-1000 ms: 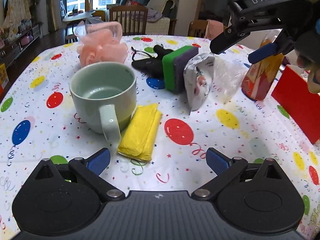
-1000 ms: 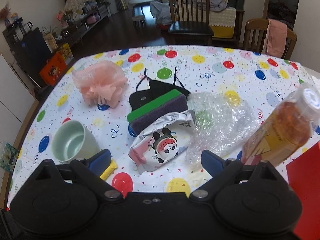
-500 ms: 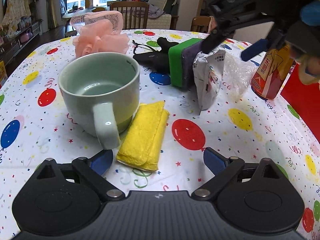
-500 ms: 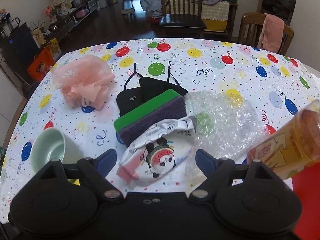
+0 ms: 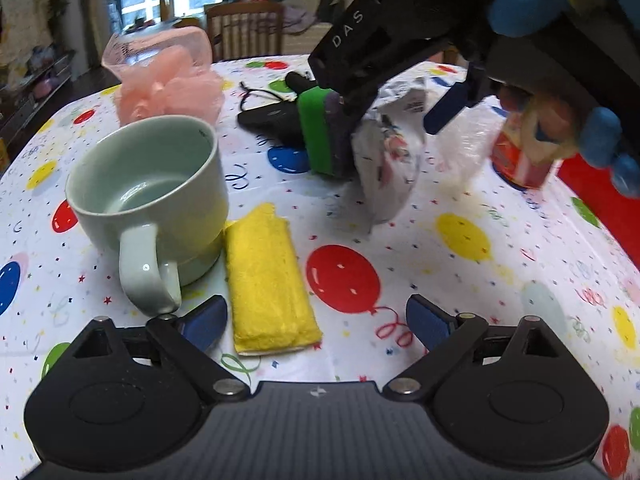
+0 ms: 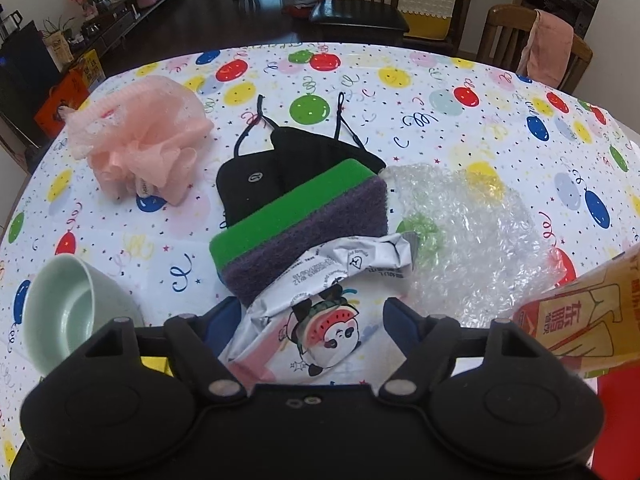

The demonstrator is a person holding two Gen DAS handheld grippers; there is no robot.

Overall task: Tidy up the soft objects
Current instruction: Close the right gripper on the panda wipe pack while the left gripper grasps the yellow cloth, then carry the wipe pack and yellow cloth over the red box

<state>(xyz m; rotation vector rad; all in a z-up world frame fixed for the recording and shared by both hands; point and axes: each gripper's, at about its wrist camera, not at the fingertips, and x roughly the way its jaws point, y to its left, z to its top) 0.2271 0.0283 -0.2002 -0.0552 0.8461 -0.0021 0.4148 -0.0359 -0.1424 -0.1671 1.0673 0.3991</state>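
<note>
Jaws of the right gripper (image 6: 308, 320) stood wide around the crinkly panda tissue pack (image 6: 320, 320), gripping nothing; light and squashy, it looked best pinched mid-body

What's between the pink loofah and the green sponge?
In the right wrist view, a black face mask lies between the pink loofah and the green sponge, partly tucked behind the sponge.
</note>
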